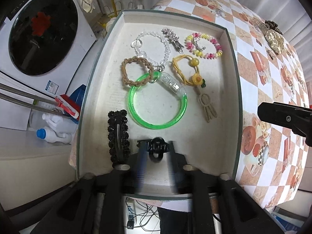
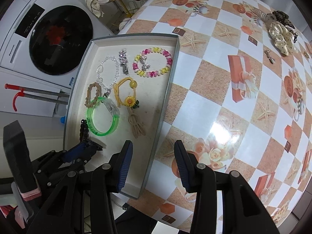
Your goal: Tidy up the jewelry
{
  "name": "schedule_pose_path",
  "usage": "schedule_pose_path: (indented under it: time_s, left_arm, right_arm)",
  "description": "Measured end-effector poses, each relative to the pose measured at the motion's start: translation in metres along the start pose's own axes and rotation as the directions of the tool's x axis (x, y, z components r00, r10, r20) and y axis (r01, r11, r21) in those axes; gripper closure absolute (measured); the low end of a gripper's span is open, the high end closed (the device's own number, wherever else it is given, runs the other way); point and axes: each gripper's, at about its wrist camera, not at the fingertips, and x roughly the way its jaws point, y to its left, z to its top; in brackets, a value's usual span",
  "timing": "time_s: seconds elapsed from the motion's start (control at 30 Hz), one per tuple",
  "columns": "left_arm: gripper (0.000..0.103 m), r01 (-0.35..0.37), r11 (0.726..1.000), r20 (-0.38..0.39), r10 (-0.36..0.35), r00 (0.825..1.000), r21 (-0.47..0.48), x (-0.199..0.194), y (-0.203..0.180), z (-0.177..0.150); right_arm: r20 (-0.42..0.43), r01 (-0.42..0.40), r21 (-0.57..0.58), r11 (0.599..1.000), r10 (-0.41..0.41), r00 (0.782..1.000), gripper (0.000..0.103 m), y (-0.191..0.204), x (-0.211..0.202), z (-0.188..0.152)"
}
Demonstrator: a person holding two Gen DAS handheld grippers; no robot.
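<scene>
Left wrist view: left gripper [image 1: 156, 150] pointed down into the tray [image 1: 233, 62]; jaws parted and blurred, black claw clip [image 1: 157, 149] lying between them, apparently released, beside the black beaded clip [image 1: 118, 135]

Right wrist view: right gripper [image 2: 154, 156] half-open, empty, astride the tray's near wall; remaining scrunchie pile [image 2: 278, 33] seen far up-right, judged nearer this hand

Green bangle [image 1: 157, 101], black hair claw [image 1: 156, 149] and yellow hair tie [image 1: 187, 70] lie in a white-lined tray [image 1: 232, 89].
</scene>
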Motion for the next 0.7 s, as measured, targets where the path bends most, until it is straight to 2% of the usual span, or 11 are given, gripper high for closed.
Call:
schedule_pose_path:
  time_s: [0.03, 0.07, 0.1, 0.4, 0.5, 0.6, 0.7]
  left_arm:
    - [0.000, -0.013, 1.000, 0.008, 0.013, 1.000, -0.007, -0.002, 0.000, 0.000]
    - [0.000, -0.032, 0.999, 0.042, 0.033, 0.999, -0.016, -0.008, 0.001, -0.001]
    - [0.000, -0.024, 1.000, 0.051, 0.024, 0.998, -0.010, -0.011, 0.000, -0.001]
    - [0.000, -0.029, 1.000, 0.054, 0.029, 0.998, 0.000, -0.027, 0.000, 0.003]
    - [0.000, -0.038, 0.999, 0.058, 0.038, 0.998, 0.002, -0.035, 0.001, 0.003]
    - [0.000, -0.045, 0.999, 0.065, 0.045, 0.997, 0.003, -0.044, 0.003, 0.003]
    - [0.000, -0.048, 0.999, 0.075, 0.048, 0.996, -0.002, -0.056, 0.006, 0.004]
  right_arm:
    - [0.000, 0.000, 0.001, 1.000, 0.000, 1.000, 0.055, 0.000, 0.000, -0.001]
    - [0.000, -0.001, 0.004, 1.000, 0.001, 1.000, 0.055, 0.000, 0.000, -0.001]
    - [0.000, -0.003, 0.006, 1.000, 0.003, 1.000, 0.055, -0.001, -0.001, -0.001]
    - [0.003, -0.003, 0.005, 1.000, 0.003, 1.000, 0.054, 0.000, -0.005, -0.002]
    - [0.008, -0.001, -0.003, 1.000, 0.001, 1.000, 0.043, 0.003, -0.010, -0.001]
    - [0.017, 0.004, -0.022, 1.000, -0.003, 1.000, 0.038, 0.009, -0.017, 0.001]
    - [0.029, 0.024, -0.048, 0.999, -0.023, 0.999, 0.024, 0.017, -0.026, 0.003]
